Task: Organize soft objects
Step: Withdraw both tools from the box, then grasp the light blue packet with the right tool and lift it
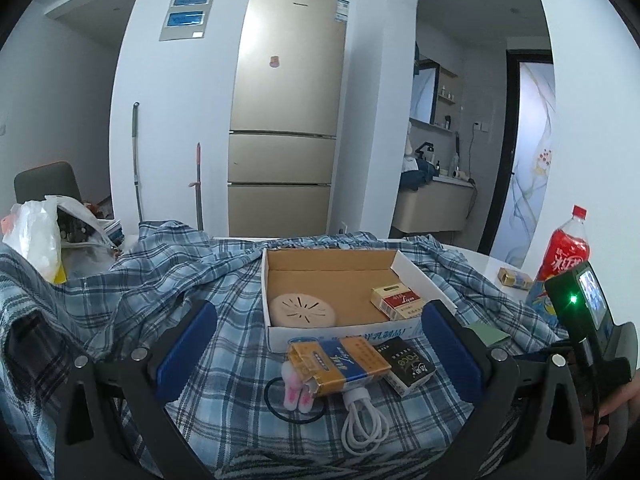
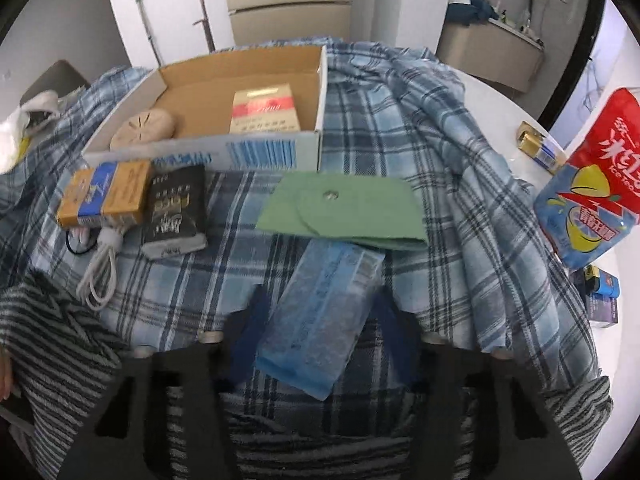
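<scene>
An open cardboard box (image 1: 276, 264) (image 2: 188, 80) sits on a blue plaid cloth (image 1: 132, 280) (image 2: 400, 120). It holds a round beige pad (image 1: 302, 310) (image 2: 142, 128) and a red-and-gold pack (image 1: 396, 300) (image 2: 266, 108). In front lie a yellow-blue pack (image 1: 340, 364) (image 2: 104, 196), a black pack (image 1: 406, 362) (image 2: 176, 210), a white cable (image 1: 364, 424) (image 2: 98, 268) and a pink-white hair tie (image 1: 296, 392). My left gripper (image 1: 320, 344) is open above them. My right gripper (image 2: 320, 312) is shut on a blue tissue packet (image 2: 320, 316). A green pouch (image 2: 344, 210) lies ahead.
A red iced-tea bottle (image 1: 564, 256) (image 2: 592, 192) stands at the right. Small boxes (image 2: 540, 144) (image 2: 600, 296) lie on the white table (image 2: 500, 104) beside it. A white plastic bag (image 1: 36, 236) sits at the left. A striped cloth (image 2: 60, 340) hangs at the near edge.
</scene>
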Action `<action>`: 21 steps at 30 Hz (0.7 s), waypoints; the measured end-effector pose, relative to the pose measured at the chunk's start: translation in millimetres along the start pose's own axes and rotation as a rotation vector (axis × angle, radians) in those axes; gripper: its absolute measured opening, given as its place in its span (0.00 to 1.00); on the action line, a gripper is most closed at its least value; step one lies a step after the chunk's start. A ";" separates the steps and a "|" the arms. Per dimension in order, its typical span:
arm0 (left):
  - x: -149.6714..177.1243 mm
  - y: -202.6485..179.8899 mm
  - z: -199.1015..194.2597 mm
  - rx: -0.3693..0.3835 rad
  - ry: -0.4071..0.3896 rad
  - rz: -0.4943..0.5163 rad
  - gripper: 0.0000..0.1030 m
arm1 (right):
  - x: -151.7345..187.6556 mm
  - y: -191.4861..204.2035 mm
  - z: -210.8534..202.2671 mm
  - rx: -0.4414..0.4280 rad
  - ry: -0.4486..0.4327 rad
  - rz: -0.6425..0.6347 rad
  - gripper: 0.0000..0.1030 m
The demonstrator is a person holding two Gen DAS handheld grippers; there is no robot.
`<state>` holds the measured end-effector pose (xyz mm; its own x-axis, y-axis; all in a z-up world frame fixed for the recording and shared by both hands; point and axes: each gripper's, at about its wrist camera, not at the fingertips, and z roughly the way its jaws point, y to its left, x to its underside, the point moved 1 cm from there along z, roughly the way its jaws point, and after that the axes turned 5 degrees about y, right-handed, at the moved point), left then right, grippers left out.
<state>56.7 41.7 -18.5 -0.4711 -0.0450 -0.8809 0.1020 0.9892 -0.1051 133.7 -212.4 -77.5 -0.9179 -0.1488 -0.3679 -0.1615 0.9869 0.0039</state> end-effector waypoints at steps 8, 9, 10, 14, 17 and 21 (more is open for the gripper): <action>-1.0 10.6 -0.6 0.007 0.002 -0.056 1.00 | 12.5 24.3 -15.0 -0.085 -0.020 -0.124 0.39; -0.7 9.8 -0.8 0.009 0.002 -0.053 1.00 | 16.3 29.0 -17.2 -0.094 -0.022 -0.146 0.39; -0.6 8.4 -0.6 0.011 0.003 -0.045 1.00 | 20.0 32.5 -18.9 -0.097 -0.022 -0.163 0.39; 0.1 3.2 1.9 0.017 0.015 -0.020 1.00 | 28.2 26.8 -24.7 -0.121 -0.016 -0.133 0.40; 0.1 4.3 -1.2 0.003 -0.003 -0.030 1.00 | 26.7 15.7 -31.5 -0.162 -0.035 -0.067 0.38; 0.3 4.8 -2.8 -0.002 -0.005 -0.030 1.00 | 21.1 16.3 -38.0 -0.116 -0.099 -0.084 0.27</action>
<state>54.6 46.8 -18.0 -0.4699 -0.0750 -0.8795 0.0865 0.9877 -0.1304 97.9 -201.9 -49.9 -0.8600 -0.2180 -0.4613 -0.2824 0.9564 0.0745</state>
